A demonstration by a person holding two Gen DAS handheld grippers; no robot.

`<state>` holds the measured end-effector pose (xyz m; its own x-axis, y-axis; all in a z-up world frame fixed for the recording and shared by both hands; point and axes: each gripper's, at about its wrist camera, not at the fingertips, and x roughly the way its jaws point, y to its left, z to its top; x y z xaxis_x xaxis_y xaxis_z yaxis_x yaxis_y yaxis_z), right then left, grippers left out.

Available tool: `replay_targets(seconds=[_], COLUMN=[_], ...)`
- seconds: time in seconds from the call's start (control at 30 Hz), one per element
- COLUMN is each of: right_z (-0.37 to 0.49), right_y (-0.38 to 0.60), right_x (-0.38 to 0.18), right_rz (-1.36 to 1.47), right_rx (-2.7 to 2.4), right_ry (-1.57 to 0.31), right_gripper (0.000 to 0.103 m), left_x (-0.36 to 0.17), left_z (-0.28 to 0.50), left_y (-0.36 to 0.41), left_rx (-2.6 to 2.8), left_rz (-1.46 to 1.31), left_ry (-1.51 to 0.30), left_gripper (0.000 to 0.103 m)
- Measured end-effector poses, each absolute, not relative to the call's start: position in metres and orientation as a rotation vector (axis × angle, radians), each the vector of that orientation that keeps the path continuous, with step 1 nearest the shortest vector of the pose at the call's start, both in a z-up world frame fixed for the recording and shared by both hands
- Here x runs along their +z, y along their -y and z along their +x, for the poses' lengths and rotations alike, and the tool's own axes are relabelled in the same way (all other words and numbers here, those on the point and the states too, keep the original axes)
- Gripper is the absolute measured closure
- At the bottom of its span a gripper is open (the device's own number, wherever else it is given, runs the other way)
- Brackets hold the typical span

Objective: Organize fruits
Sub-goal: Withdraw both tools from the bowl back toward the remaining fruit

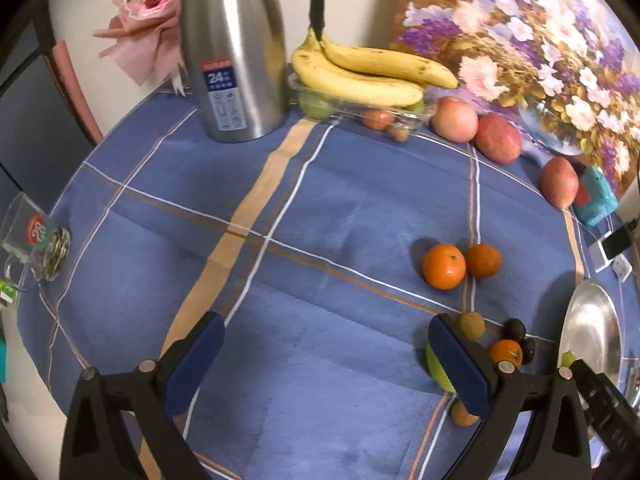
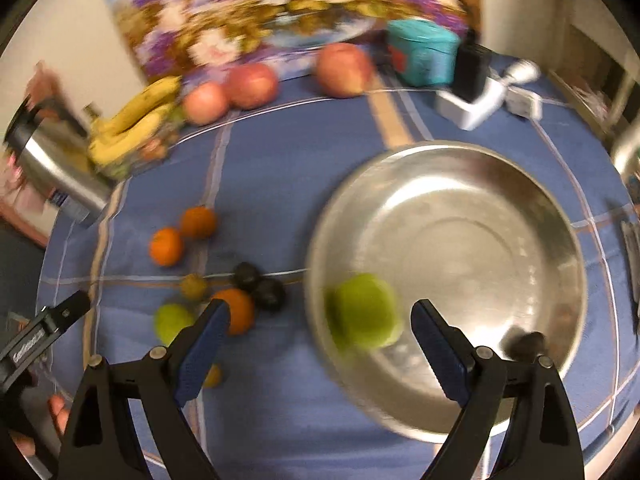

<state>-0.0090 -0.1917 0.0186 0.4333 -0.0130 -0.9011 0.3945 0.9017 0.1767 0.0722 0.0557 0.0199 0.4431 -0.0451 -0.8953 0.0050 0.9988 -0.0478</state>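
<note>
Right gripper is wide open, holding nothing; the green fruit sits in the metal bowl, just beyond the jaws. Left gripper gapes empty too.

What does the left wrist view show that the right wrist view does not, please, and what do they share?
Only the left wrist view shows the glass mug, the pink bouquet and the open, empty left claw. Only the right wrist view shows the whole inside of the steel bowl, with a green fruit lying in it, and the open right claw. Both show the bananas, three apples, two oranges, the flask, the painting and the blue cloth.
</note>
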Motion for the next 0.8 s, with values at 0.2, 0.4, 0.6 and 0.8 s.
replay_targets(seconds=[0.2,0.4,0.6,0.8], right_z=[0.007,0.015,0.019,0.021], right_y=[0.153,0.125,0.115,0.109], right_x=[0.019,0.008,-0.011,-0.028], right_rz=[0.364,0.32,0.294,0.285], right_rx=[-0.13,-0.089,-0.085,-0.084], right_ry=[-1.12,-1.181,-1.25,-1.31], right_gripper=[0.011,0.011,0.011,0.019], left_x=[0.018,0.006,-0.021,-0.044], left_z=[0.075,0.078,0.081,0.083], left_y=[-0.063,-0.062,-0.05,-0.043], left_rx=[-0.034,-0.056,-0.08,-0.076], left_rz=[-0.082,-0.111,-0.085,-0.066], left_ry=[-1.122,-1.179,-1.285,-1.361], left_gripper=[0.0,0.0,0.0,0.0])
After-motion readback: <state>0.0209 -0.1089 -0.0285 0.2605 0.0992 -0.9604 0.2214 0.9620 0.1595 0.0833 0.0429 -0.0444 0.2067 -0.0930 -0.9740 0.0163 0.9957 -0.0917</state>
